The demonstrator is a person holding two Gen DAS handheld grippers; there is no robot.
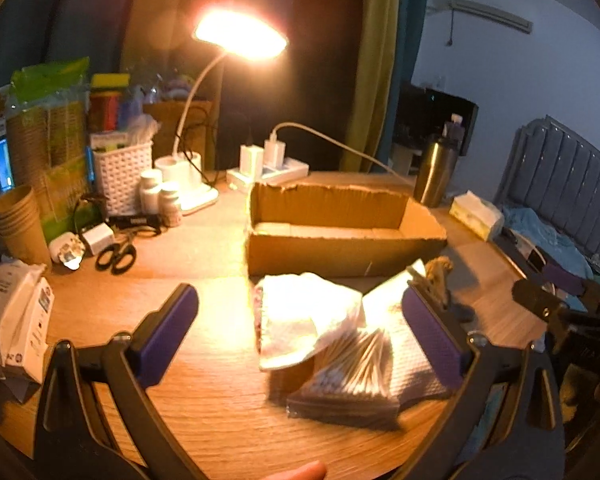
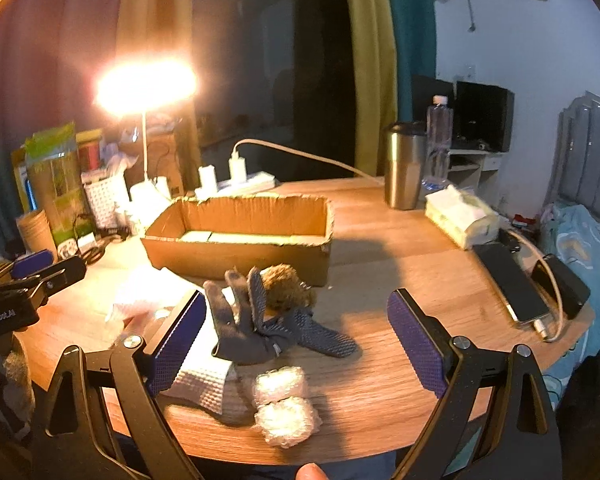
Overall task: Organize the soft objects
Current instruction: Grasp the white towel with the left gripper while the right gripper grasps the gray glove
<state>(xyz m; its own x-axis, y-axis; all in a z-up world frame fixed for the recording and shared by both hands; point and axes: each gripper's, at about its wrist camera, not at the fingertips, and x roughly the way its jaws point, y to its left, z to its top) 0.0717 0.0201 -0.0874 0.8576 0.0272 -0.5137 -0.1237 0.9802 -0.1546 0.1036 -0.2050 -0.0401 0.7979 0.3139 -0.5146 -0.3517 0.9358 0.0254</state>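
Nearest the right tool [image 2: 296,340], at the front edge of the counter [image 2: 400,280], sit two bubble-wrap rolls [image 2: 282,404], one just behind the other. Past them a grey dotted glove [image 2: 268,320] lies between the spread jaws with its fingers toward the back edge, touching a brown fuzzy ball [image 2: 288,286]. Both jaws stand wide apart and hold nothing. The cardboard box [image 2: 240,256] lies straight beyond, empty, its long axis across the view.

The left tool [image 1: 300,336] is likewise spread and empty, and frames a crumpled white tissue [image 1: 304,316], a bundle of cotton swabs [image 1: 356,364] and the white quilted cloth [image 1: 404,344] under them; the same box [image 1: 340,252] stands just behind.

I judge the glove to be the right tool's pick: it lies dead ahead, its long axis running away from the camera, so the jaws already straddle its width. A short push forward and a squeeze, then on to the box.
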